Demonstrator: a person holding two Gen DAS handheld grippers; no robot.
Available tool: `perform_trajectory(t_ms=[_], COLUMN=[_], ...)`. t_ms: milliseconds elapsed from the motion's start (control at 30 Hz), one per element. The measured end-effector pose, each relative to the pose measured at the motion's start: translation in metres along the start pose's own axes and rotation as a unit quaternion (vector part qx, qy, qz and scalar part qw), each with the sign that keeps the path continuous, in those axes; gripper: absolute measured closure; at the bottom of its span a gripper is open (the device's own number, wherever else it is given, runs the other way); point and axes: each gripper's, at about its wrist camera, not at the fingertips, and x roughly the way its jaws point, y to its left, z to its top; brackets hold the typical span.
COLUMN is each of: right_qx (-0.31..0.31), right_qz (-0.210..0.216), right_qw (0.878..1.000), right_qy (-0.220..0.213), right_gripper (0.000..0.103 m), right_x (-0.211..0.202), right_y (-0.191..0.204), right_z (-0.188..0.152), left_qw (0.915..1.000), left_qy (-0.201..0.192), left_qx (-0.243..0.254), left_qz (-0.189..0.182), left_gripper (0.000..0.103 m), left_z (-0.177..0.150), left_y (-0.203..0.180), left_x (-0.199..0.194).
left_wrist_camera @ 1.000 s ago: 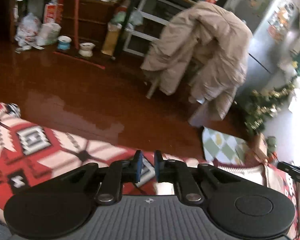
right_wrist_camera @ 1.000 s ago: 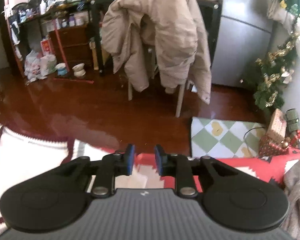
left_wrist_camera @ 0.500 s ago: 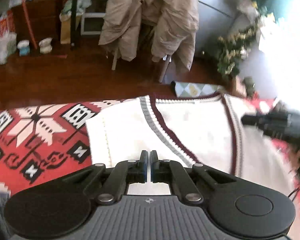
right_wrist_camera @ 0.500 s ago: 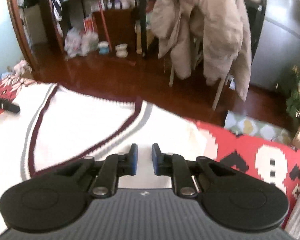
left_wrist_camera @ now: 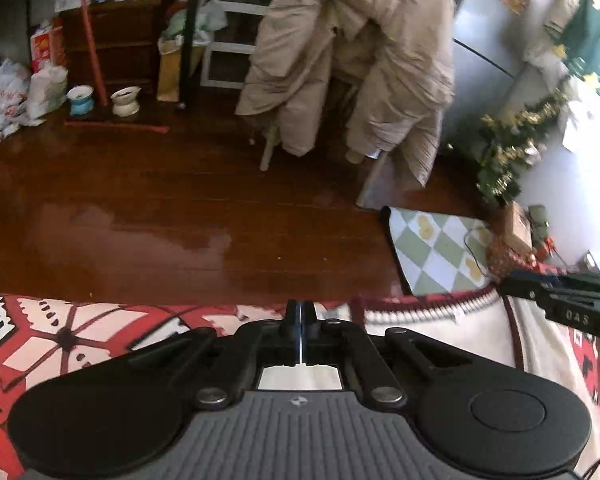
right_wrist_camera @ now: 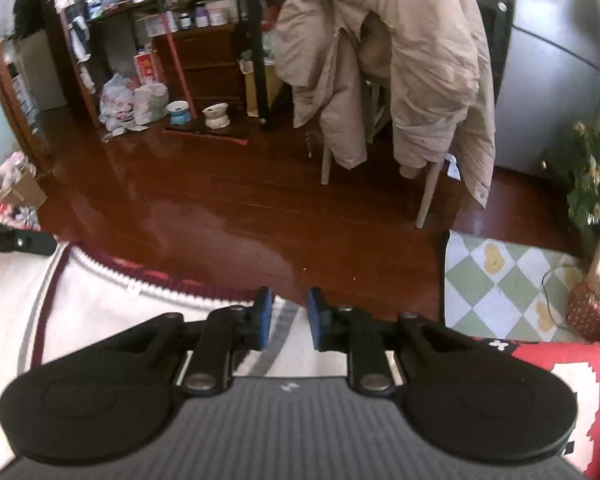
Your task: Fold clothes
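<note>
Lived-in home room. Beige coat (right_wrist_camera: 384, 60) slung over chair, fridge (right_wrist_camera: 548, 80), pet bowls (right_wrist_camera: 216, 115) on wood floor (left_wrist_camera: 180, 200), cluttered shelves (right_wrist_camera: 188, 12), tinsel-trimmed Christmas greenery (left_wrist_camera: 508, 152), checkered mat (left_wrist_camera: 436, 252).

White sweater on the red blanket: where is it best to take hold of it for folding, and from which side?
Take the ribbed maroon edge of the white sweater. That band looks thicker than the flat body, which lies smooth on the blanket and offers no ridge. Come from above, slanting down toward the floor side.
</note>
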Motion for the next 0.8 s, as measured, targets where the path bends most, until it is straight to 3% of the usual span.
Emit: perform_trajectory(t_ms=[300, 467, 700, 800], right_qx=[-0.002, -0.019, -0.071, -0.097], right_qz=[-0.004, 0.012, 0.087, 0.129], right_qw=[1.0, 1.0, 0.994, 0.987], right_qy=[-0.002, 0.001, -0.003, 0.003], right_gripper=[0.069, 0.069, 0.069, 0.077], right_x=[-0.042, -0.088, -0.135, -0.139], right_y=[0.0, 0.014, 0.072, 0.109], right_z=[0.009, -0.012, -0.061, -0.077], left_qw=[0.9996, 0.999, 0.9976, 0.9978], left_qy=[-0.019, -0.008, 0.009, 0.01], left_qx=[0.021, 0.03, 0.048, 0.056], left_qz=[-0.01, -0.031, -0.049, -0.035], left_gripper=[0.098, 0.098, 0.098, 0.098], left_z=[-0.007, -0.04, -0.106, -0.124], left_y=[-0.007, -0.007, -0.008, -0.004], left_x=[-0.055, -0.081, -0.104, -0.102])
